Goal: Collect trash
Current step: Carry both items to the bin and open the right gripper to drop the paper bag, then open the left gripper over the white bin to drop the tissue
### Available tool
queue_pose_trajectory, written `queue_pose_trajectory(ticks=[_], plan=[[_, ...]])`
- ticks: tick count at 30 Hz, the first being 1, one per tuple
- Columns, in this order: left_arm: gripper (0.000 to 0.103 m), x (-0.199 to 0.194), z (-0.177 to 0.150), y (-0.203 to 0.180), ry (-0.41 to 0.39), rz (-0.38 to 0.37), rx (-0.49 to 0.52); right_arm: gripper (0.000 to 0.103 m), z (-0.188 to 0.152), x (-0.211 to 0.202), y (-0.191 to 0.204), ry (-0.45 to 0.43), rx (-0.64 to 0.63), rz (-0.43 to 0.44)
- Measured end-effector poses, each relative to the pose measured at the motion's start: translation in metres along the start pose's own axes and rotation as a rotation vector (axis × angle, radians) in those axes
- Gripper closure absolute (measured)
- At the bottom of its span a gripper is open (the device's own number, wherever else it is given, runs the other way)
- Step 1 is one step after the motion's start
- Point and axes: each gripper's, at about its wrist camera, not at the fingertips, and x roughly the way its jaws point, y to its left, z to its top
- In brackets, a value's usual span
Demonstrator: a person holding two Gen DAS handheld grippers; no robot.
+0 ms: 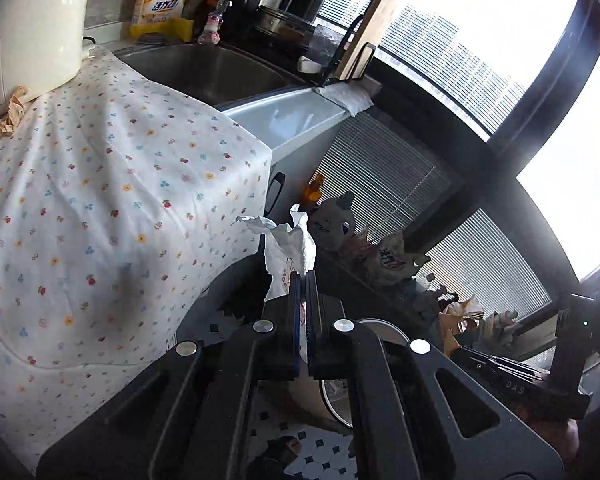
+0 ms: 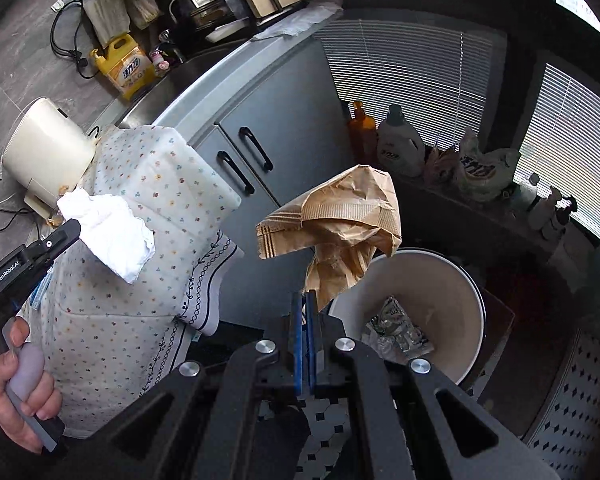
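While both claws hung over the kitchen floor, the biggest thing in sight was the flowered cloth (image 2: 148, 216), draped over the surface and hanging down its front. Behind it stood grey cabinet doors (image 2: 276, 128) with black handles, and a steel sink (image 1: 212, 68) sat in the top beside the cloth. A cream kettle (image 2: 46, 148) rested at the cloth's far edge, with a yellow detergent jug (image 2: 126, 66) near the sink. On the black-and-white tiled floor (image 2: 332, 428) stood a round white bin (image 2: 444, 280), its inside already holding a crumpled silvery wrapper (image 2: 396, 330).

The right claw (image 2: 305, 300) was pressed together on the lower corner of a crumpled brown paper bag (image 2: 340, 216), which stood up from the fingertips, just beside and partly above the bin's rim. The left claw (image 1: 302, 280) was likewise pinched shut on a crumpled white paper wad (image 1: 288, 244); seen from the right wrist view, that wad (image 2: 108, 232) hung in front of the cloth, well left of the bin. A hand (image 2: 18, 396) gripped the left tool's handle low in that view. Another scrap of brown paper (image 1: 4, 120) lay on the cloth next to the kettle's base.
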Motion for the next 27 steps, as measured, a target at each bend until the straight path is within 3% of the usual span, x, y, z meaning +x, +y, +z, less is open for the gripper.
queue_pose_trajectory(ticks=[9, 11, 12, 13, 20, 27], plan=[[0.100, 0.036, -0.033, -0.058, 0.117, -0.038, 0.090, 0.095, -0.028, 0.020, -0.054, 0.058, 0.083, 0.004], [0.100, 0.042, -0.038, -0.065, 0.135, -0.042, 0.099, 0.068, -0.030, 0.021, -0.064, 0.059, 0.098, 0.017], [0.100, 0.046, -0.040, -0.069, 0.144, -0.045, 0.103, 0.044, -0.032, 0.018, -0.069, 0.038, 0.109, 0.015], [0.100, 0.050, -0.042, -0.073, 0.152, -0.047, 0.107, 0.041, -0.033, 0.015, -0.073, 0.019, 0.115, 0.013], [0.100, 0.090, -0.059, -0.103, 0.212, -0.086, 0.118, 0.044, -0.039, -0.002, -0.113, 0.021, 0.156, -0.043], [0.098, 0.133, -0.086, -0.142, 0.306, -0.185, 0.119, 0.044, -0.053, -0.030, -0.155, 0.005, 0.192, -0.110]])
